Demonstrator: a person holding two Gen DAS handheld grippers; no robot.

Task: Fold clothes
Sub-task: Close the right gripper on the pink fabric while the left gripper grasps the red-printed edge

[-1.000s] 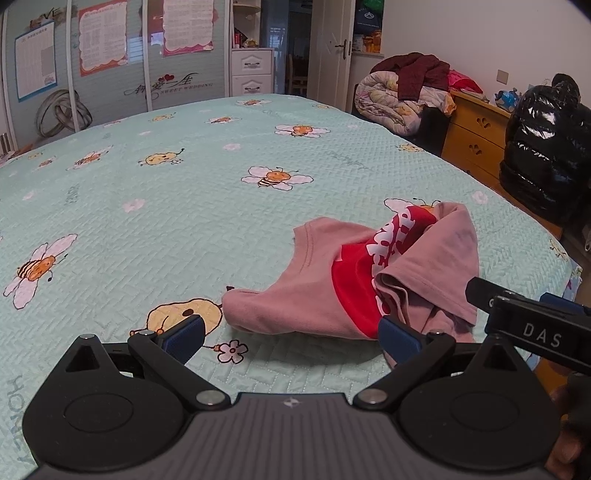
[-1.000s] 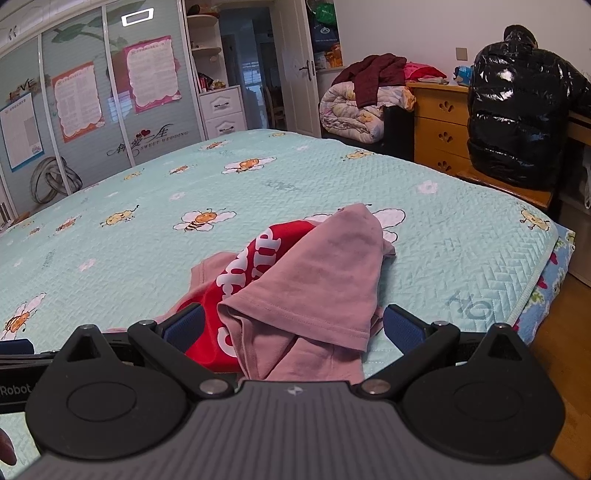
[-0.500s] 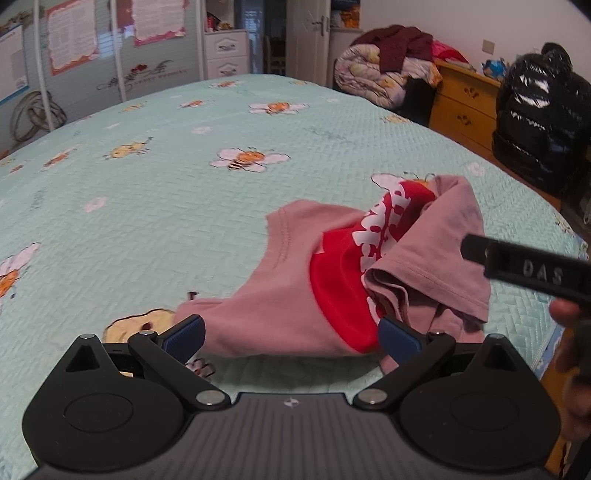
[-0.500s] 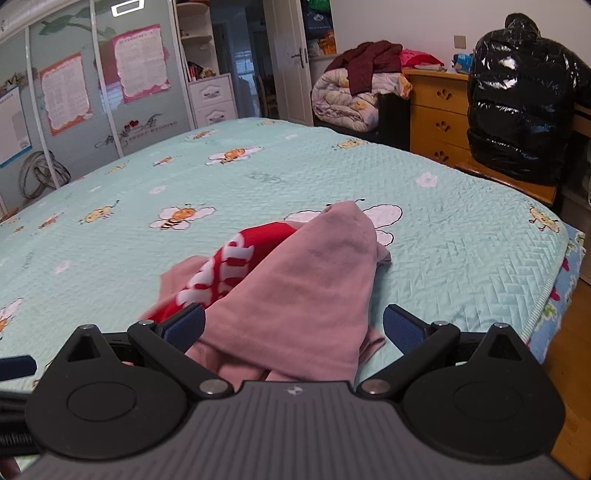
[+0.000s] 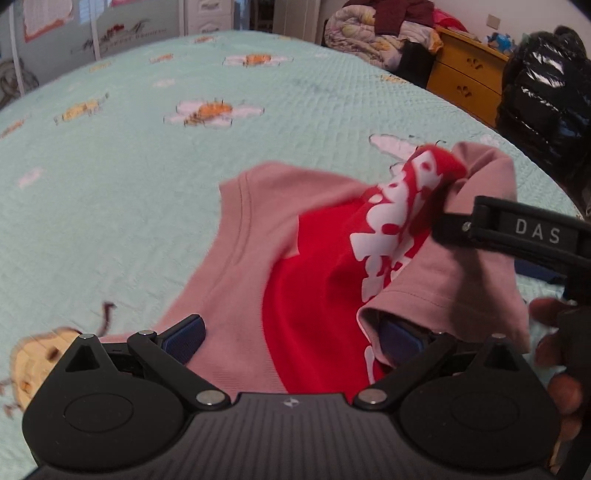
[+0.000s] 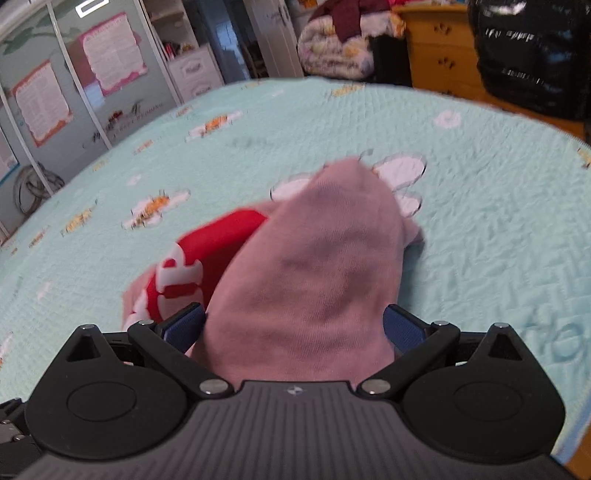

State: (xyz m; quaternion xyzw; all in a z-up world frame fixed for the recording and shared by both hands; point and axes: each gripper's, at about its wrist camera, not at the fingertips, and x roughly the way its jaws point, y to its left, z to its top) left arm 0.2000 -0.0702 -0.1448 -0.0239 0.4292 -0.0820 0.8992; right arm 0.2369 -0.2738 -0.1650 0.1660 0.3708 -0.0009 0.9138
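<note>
A crumpled pink T-shirt point(image 5: 255, 266) with a red panel and white lettering lies on the mint bee-print bedspread point(image 5: 110, 166). My left gripper point(image 5: 291, 338) stands open right over the shirt's near edge, cloth between its blue pads; a pink sleeve fold drapes over the right pad point(image 5: 400, 339). My right gripper point(image 6: 291, 328) is open too, with the shirt's pink hump point(image 6: 317, 266) bulging up between its pads. In the left wrist view the right gripper's black body point(image 5: 517, 232) marked DAS juts in from the right, held by a hand point(image 5: 557, 354).
The bed's right edge drops to a wooden floor point(image 6: 580, 454). Beyond it stand a yellow dresser point(image 5: 465, 81), a black puffer jacket point(image 5: 546, 103) and a heap of bedding point(image 5: 380, 33). Wardrobe doors with posters point(image 6: 110, 55) line the far wall.
Both grippers have moved forward and down onto the shirt, which now fills the space between their pads. Both stay open. The shirt itself has not visibly shifted.
</note>
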